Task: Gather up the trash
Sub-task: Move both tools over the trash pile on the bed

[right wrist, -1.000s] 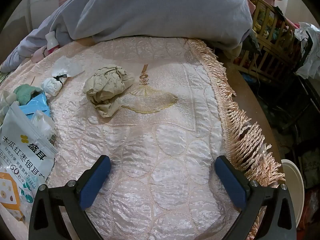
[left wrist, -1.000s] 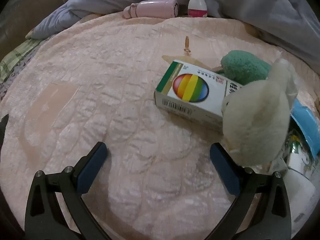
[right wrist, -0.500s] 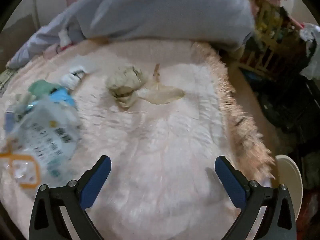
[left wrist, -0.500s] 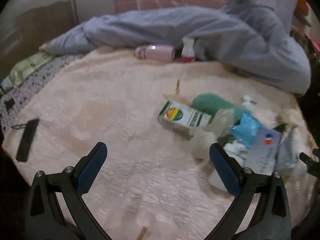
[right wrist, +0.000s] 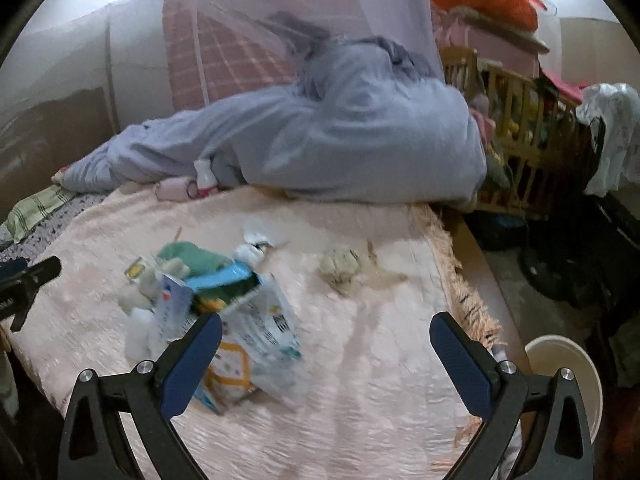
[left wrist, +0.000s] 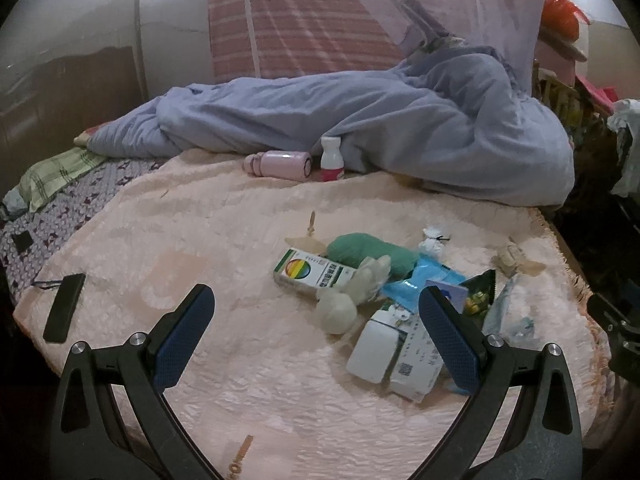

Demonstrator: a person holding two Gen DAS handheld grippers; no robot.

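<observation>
While both tools hang above the bed, the left hand-held gripper (left wrist: 316, 330) stands with its blue pads spread wide and nothing between them, and the right hand-held gripper (right wrist: 326, 360) is likewise spread wide and empty. Ahead of the left one and slightly toward its right finger lies the trash heap on the peach quilted bedspread (left wrist: 200, 240): a medicine box with a rainbow circle (left wrist: 310, 274), a green cloth bundle (left wrist: 372, 250) just behind it, a cream sock-like bundle (left wrist: 352, 292) leaning on the box, a blue packet (left wrist: 424, 280), a white box (left wrist: 374, 346) close to the right finger, and a small knotted white bag (left wrist: 432, 244) farther off. A crumpled beige wad (left wrist: 508, 258) sits apart, far to the right. Well to the left of the left finger a black remote-like bar (left wrist: 64, 308) rests near the bed's edge. Far ahead, a pink bottle (left wrist: 280, 164) lies on its side beside an upright small white bottle (left wrist: 332, 158), against a rumpled grey-blue duvet (left wrist: 380, 120). From the right wrist view, blurred, a printed white plastic bag (right wrist: 256, 332) lies just ahead of its left finger, the beige wad straight ahead, and a cream bin (right wrist: 568, 376) stands on the floor beyond its right finger.
</observation>
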